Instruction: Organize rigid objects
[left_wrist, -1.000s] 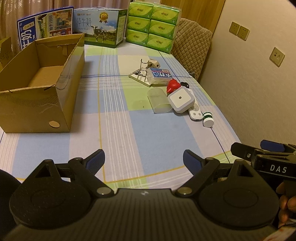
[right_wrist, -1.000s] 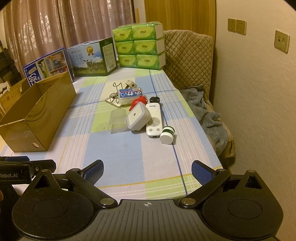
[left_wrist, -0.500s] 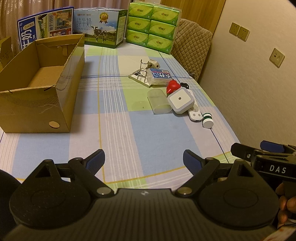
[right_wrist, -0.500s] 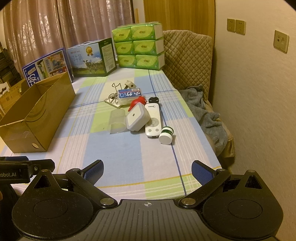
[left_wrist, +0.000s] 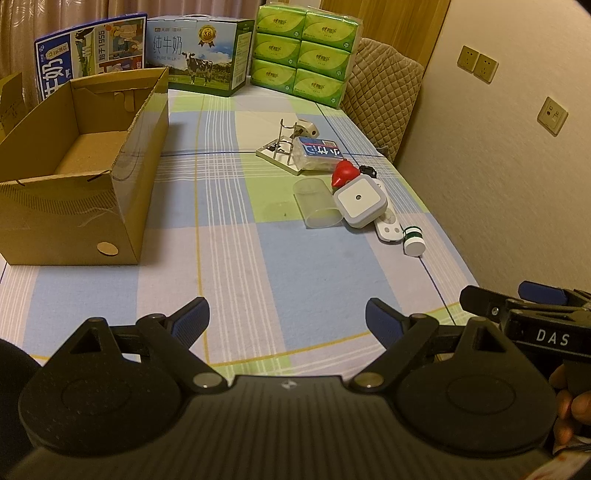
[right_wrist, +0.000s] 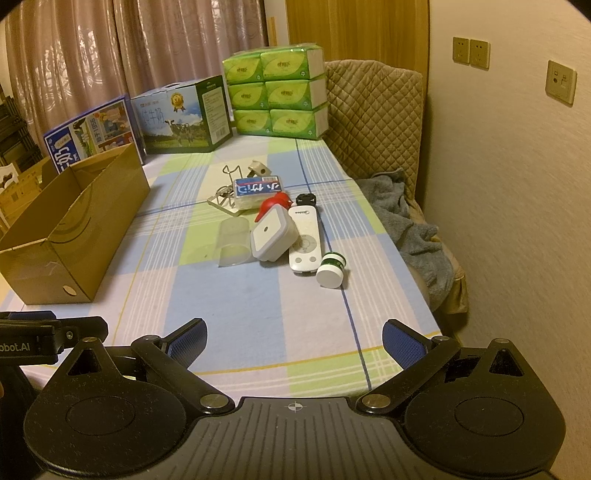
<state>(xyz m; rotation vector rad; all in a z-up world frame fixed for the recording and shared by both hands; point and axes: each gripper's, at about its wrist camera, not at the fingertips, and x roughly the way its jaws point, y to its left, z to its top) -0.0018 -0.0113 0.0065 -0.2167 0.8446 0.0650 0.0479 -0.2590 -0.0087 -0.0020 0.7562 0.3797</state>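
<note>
While both grippers (left_wrist: 287, 320) (right_wrist: 293, 341) hover spread, clutter (right_wrist: 273, 232) lies well ahead

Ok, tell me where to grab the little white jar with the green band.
Grip the small jar across its round sides, likely with the right gripper, which is open and nearer. It lies tipped, white cap toward the camera, close beside the remote, so come from above.
</note>
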